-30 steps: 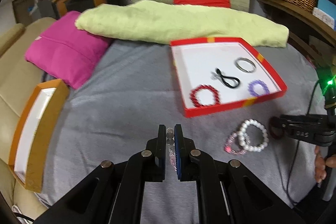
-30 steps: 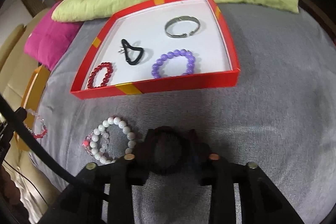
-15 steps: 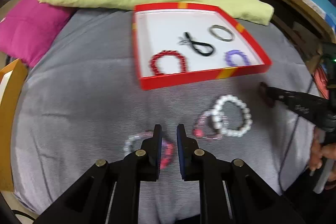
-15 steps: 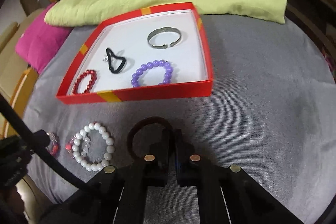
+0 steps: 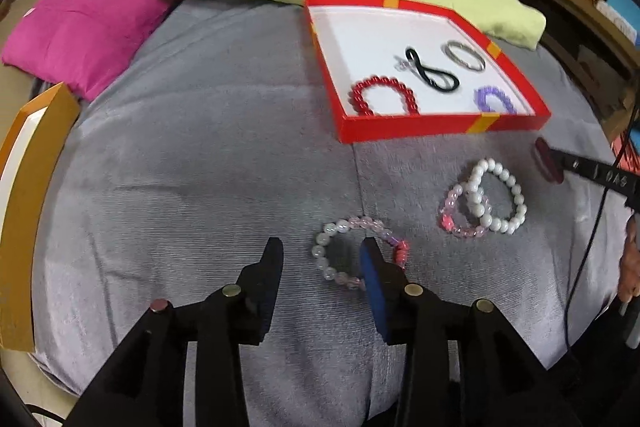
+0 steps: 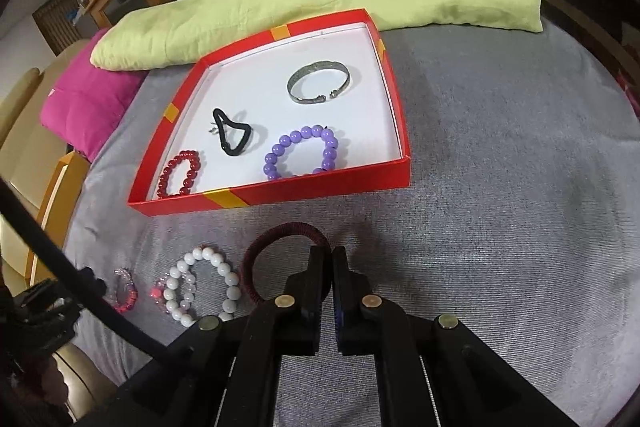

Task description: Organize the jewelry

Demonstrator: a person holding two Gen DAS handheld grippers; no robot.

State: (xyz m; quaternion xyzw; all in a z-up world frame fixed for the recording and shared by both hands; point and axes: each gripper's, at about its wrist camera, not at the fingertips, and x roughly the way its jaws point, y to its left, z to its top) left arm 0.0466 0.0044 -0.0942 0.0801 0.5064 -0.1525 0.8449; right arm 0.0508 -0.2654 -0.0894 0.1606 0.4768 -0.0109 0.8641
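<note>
Right wrist view: the right tool (image 6: 332, 255) is pressed together on the near rim of a dark maroon bracelet (image 6: 280, 233), whose loop stands out to the left and far side of the tips, above the grey bed cover (image 6: 500, 227). The red tray (image 6: 332, 185) lies straight beyond it, its near wall the one edge the bracelet has to clear; this hand is plainly the nearer one to the tray. Inside sit a silver bangle (image 6: 319, 87), a purple bead bracelet (image 6: 302, 153), a black cord (image 6: 232, 135) and a red bead bracelet (image 6: 178, 175). In the left wrist view the left tool (image 5: 320, 259) is spread, its jaws having just been opening, with a pale pink bead bracelet (image 5: 360, 255) lying flat on the cover between and past the tips, not pinched. A white pearl bracelet (image 5: 496, 195) overlapping a pink one (image 5: 460, 215) lies to its right. How much of the maroon loop the pads cover is hidden, and the tray's contents are blurred in the left view.
</note>
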